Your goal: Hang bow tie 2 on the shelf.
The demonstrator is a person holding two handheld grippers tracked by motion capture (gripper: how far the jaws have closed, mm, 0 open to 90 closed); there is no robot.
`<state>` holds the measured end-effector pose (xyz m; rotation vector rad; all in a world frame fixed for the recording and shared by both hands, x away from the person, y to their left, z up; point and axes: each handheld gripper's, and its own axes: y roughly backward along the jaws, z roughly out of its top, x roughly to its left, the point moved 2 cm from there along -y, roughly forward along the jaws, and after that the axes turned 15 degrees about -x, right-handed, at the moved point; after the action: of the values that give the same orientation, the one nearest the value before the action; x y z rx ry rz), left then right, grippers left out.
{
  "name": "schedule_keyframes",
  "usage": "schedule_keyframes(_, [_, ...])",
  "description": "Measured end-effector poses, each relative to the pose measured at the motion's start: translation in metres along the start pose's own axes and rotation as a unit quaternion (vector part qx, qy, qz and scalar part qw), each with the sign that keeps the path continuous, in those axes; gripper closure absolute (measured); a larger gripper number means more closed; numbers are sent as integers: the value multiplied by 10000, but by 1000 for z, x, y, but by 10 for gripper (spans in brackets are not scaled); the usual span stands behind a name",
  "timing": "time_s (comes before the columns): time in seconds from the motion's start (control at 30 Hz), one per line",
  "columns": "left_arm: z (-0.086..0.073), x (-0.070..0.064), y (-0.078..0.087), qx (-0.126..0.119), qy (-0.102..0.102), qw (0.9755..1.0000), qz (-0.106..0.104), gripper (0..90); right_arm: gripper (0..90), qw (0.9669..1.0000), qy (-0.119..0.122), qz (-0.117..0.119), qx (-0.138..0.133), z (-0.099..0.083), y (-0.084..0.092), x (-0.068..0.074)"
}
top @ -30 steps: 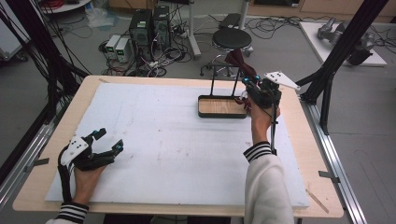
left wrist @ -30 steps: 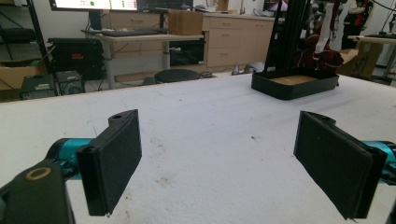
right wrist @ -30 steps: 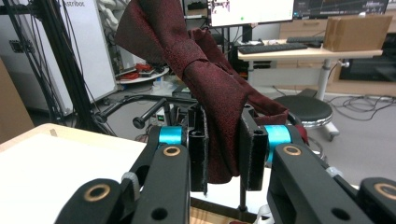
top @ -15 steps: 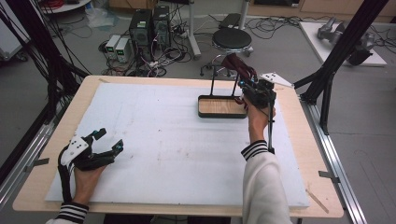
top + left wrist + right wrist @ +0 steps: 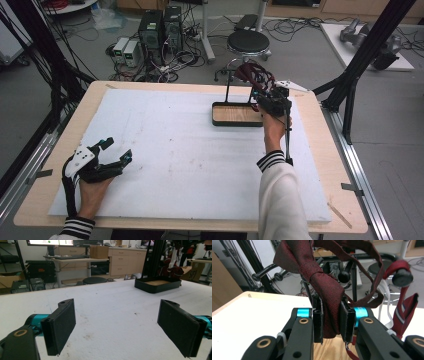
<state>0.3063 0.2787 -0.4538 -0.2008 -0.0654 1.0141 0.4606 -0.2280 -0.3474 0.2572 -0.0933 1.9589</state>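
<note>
White foam sheet covers the desk [image 5: 165, 150], and over by its near left corner the left gripper [image 5: 107, 159] just sits released, while at the far right edge the right gripper [image 5: 331, 320] is clenched on a dark red necktie [image 5: 325, 297] above the black tray [image 5: 237, 114].

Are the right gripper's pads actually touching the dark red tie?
Touching. In the right gripper view the right gripper has both pads pressed against the dark red tie, whose fabric bunches between them with no gap.
</note>
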Motion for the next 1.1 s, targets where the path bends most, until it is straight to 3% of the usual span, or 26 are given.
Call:
schedule_keyframes(0.5, [0,0,0,0,1,10000,-1,155,767,9985,-517,38,190,-6,-3,-8])
schedule_keyframes(1.1, [0,0,0,5,-10,10000,-9,155,769,9976,-489,192,449,-11,4,-18])
